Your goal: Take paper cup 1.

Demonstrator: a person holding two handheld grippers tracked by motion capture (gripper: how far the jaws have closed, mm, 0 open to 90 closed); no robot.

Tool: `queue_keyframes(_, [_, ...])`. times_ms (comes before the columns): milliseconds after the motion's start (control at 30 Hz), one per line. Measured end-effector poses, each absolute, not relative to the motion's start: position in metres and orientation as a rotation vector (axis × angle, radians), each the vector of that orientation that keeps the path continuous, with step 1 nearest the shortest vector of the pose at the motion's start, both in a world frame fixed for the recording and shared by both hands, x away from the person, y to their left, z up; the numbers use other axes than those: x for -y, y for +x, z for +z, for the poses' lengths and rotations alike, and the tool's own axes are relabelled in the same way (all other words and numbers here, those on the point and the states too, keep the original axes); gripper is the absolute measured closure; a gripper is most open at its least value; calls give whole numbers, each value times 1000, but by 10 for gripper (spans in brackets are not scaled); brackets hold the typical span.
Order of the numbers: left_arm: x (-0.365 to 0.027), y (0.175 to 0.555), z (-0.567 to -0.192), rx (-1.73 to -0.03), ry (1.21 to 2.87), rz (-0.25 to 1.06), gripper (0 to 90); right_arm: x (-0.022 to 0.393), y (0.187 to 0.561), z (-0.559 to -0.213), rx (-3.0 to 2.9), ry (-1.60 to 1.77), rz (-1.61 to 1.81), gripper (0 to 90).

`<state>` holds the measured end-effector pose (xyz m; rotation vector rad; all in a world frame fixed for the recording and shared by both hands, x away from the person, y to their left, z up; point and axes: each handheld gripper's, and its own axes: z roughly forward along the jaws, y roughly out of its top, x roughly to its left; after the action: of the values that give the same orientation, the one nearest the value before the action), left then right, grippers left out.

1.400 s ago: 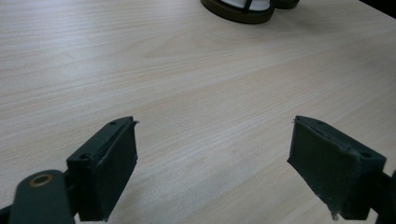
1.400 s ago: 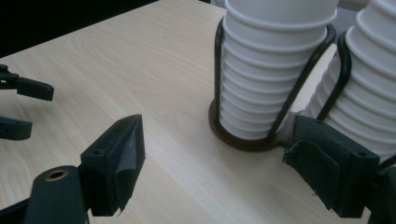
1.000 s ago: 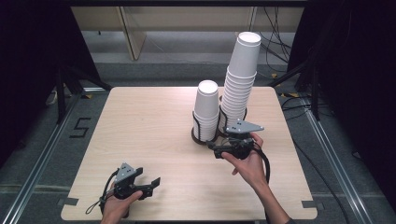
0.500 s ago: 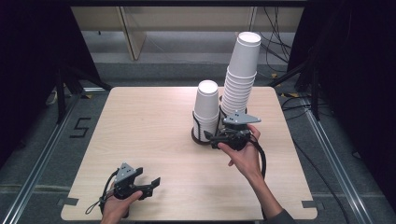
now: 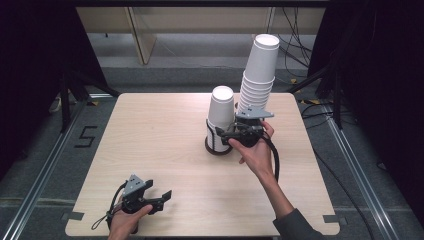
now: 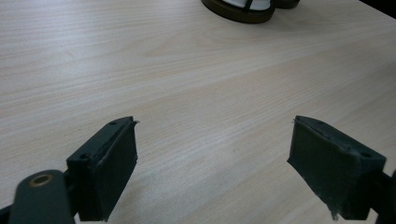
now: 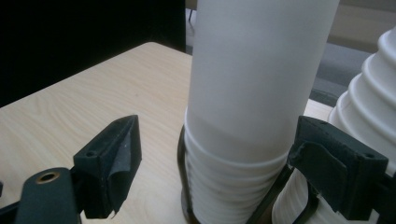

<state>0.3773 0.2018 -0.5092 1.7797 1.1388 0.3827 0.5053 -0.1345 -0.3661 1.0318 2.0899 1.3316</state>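
**Right jaws spread around the short cup stack**

The short stack [image 5: 220, 117] of white paper cups stands upside down in a dark wire holder [image 5: 218, 148] near the middle of the table [image 5: 150, 145], right of centre. In the right gripper view the stack [image 7: 252, 107] sits between the two jaws; the left pad stands clear of the cups, and whether the right pad touches them I cannot tell. The right gripper [image 5: 226, 134] is released, holding nothing, level beside the lower part of the stack. Just to the right stands the tall stack [image 5: 259, 75], leaning slightly.

The left gripper [image 5: 162, 198] rests at the table's near left corner, well apart from the cups, its jaws spread and empty over bare wood [image 6: 205, 93].
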Motion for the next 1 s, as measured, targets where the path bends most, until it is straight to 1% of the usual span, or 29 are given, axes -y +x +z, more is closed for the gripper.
queue_keyframes(333, [-202, 377, -508, -1142, 1777, 381, 147, 122, 523, -353, -2049, 1062, 1282, 158])
queue_keyframes(1000, [-202, 376, -507, -1146, 1783, 385, 146, 104, 549, -349, -1980, 1162, 1220, 158])
